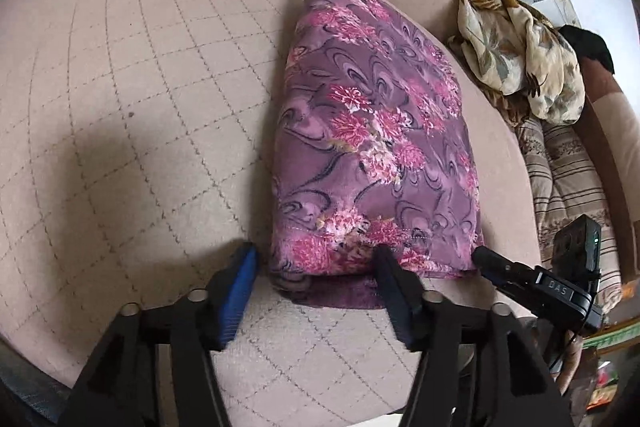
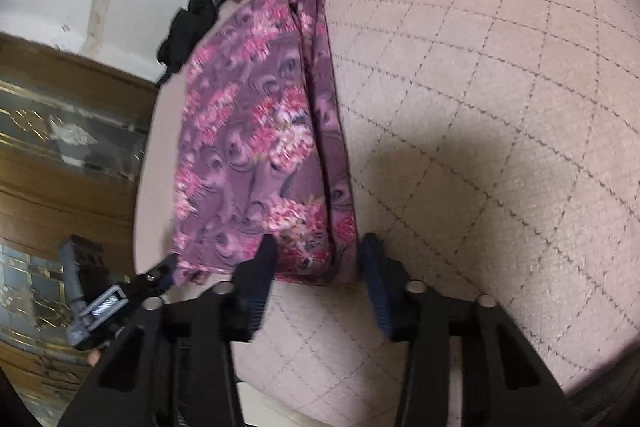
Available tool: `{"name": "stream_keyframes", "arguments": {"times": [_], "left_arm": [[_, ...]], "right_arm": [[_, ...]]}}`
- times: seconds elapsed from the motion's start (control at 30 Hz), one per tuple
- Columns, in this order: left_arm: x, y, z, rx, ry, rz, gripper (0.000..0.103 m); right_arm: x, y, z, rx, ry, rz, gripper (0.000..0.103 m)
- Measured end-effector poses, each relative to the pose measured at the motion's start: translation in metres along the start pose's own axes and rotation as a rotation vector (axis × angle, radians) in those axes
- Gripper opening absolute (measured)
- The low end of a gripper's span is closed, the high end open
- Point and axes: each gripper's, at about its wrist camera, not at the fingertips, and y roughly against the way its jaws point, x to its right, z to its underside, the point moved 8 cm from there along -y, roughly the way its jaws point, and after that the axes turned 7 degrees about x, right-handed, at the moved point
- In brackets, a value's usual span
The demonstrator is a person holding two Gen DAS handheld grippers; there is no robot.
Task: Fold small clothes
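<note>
A purple garment with pink flowers (image 1: 372, 131) lies folded into a long rectangle on a beige quilted cushion (image 1: 132, 99). My left gripper (image 1: 316, 259) is open at the garment's near edge, its left finger on the cushion beside the cloth, its right finger against the cloth's edge. The same garment (image 2: 256, 147) shows in the right wrist view. My right gripper (image 2: 318, 251) is open around the garment's near folded corner. The other gripper's tip (image 1: 492, 261) shows at the cloth's right corner.
A crumpled cream floral cloth (image 1: 520, 47) lies on the cushion's far right, with striped fabric (image 1: 568, 171) beside it. A black item (image 2: 188, 27) lies beyond the garment. A brown wooden cabinet (image 2: 60, 147) stands left of the cushion.
</note>
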Motion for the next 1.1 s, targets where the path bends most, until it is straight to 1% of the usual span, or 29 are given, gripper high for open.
{"name": "stream_keyframes", "arguments": {"times": [0.03,0.07,0.1,0.13,0.17,0.2,0.23,0.27,0.3,0.33,0.37,0.4,0.43,0.47,0.5,0.57,0.63,0.67,0.7,0.73,0.77,0.8,0.87,0.93,0.97,1.0,1.07,1.1], "left_arm": [[-0.001,-0.001,0.000,0.003,-0.008,-0.020,0.034],[-0.003,-0.001,-0.001,0.003,-0.009,-0.029,0.028],[-0.003,0.001,-0.002,0.002,0.000,-0.024,0.013],[-0.003,0.006,-0.003,0.005,0.010,-0.021,0.008],[-0.002,0.015,-0.005,0.022,0.012,-0.017,0.007],[0.003,0.034,-0.008,0.067,0.004,0.006,0.007],[0.003,0.043,-0.008,0.092,0.007,0.014,0.006],[0.002,0.057,-0.008,0.118,0.035,0.041,0.006],[-0.002,0.061,-0.005,0.119,0.060,0.063,0.006],[-0.007,0.060,-0.002,0.111,0.074,0.062,0.006],[-0.014,0.053,0.003,0.088,0.085,0.035,0.006],[-0.023,0.037,0.011,0.038,0.099,-0.003,0.006],[-0.026,0.029,0.012,0.015,0.106,-0.022,0.006],[-0.027,0.022,0.015,0.003,0.096,-0.042,0.006],[-0.023,0.024,0.014,0.012,0.070,-0.060,0.006],[-0.011,0.039,0.013,0.041,0.028,-0.065,0.006],[-0.006,0.052,0.014,0.054,0.017,-0.060,0.006],[-0.006,0.056,0.016,0.056,0.018,-0.057,0.006],[-0.008,0.056,0.022,0.048,0.016,-0.063,0.006],[-0.013,0.052,0.026,0.034,0.008,-0.084,0.006],[-0.018,0.045,0.031,0.019,0.002,-0.119,0.006],[-0.023,0.037,0.034,-0.002,0.002,-0.148,0.006],[-0.024,0.039,0.032,0.005,0.006,-0.143,0.006],[-0.020,0.050,0.026,0.047,-0.007,-0.129,0.006],[-0.018,0.052,0.025,0.055,-0.016,-0.126,0.006],[-0.018,0.050,0.026,0.048,-0.022,-0.124,0.006],[-0.017,0.045,0.029,0.032,-0.034,-0.145,0.006],[-0.018,0.044,0.030,0.025,-0.040,-0.156,0.009]], "right_arm": [[0.001,-0.001,-0.001,0.001,0.006,0.012,0.019],[0.002,-0.001,-0.002,0.004,0.003,0.010,0.015],[0.001,0.001,-0.003,0.009,-0.003,-0.001,0.013],[0.001,0.004,-0.003,0.011,0.001,-0.004,0.012],[-0.003,0.012,-0.005,0.025,0.008,-0.020,0.012],[-0.009,0.021,-0.006,0.041,0.013,-0.045,0.011],[-0.017,0.031,-0.007,0.061,0.030,-0.071,0.011],[-0.024,0.040,-0.006,0.081,0.054,-0.077,0.011],[-0.027,0.044,-0.003,0.089,0.069,-0.073,0.011],[-0.028,0.043,0.002,0.085,0.075,-0.070,0.011],[-0.023,0.036,0.010,0.060,0.072,-0.054,0.011],[-0.018,0.028,0.013,0.040,0.070,-0.033,0.011],[-0.008,0.015,0.018,0.004,0.057,0.002,0.011],[-0.003,0.006,0.019,-0.019,0.035,0.008,0.011],[-0.003,0.006,0.016,-0.019,0.030,0.002,0.011],[-0.012,0.019,0.009,0.011,0.054,-0.008,0.011],[-0.019,0.031,0.009,0.031,0.066,-0.024,0.011],[-0.020,0.038,0.011,0.045,0.076,-0.014,0.011],[-0.019,0.039,0.013,0.044,0.078,-0.006,0.011],[-0.016,0.037,0.019,0.031,0.075,-0.002,0.011],[-0.010,0.031,0.025,0.013,0.071,0.017,0.011],[-0.008,0.026,0.024,0.005,0.072,0.031,0.011],[-0.008,0.023,0.019,-0.004,0.080,0.048,0.011],[-0.015,0.030,0.015,0.025,0.112,0.047,0.011],[-0.019,0.033,0.013,0.039,0.133,0.052,0.011],[-0.017,0.031,0.015,0.034,0.138,0.060,0.011],[-0.009,0.018,0.019,-0.011,0.123,0.092,0.015],[-0.008,0.018,0.020,-0.013,0.110,0.083,0.016]]}}
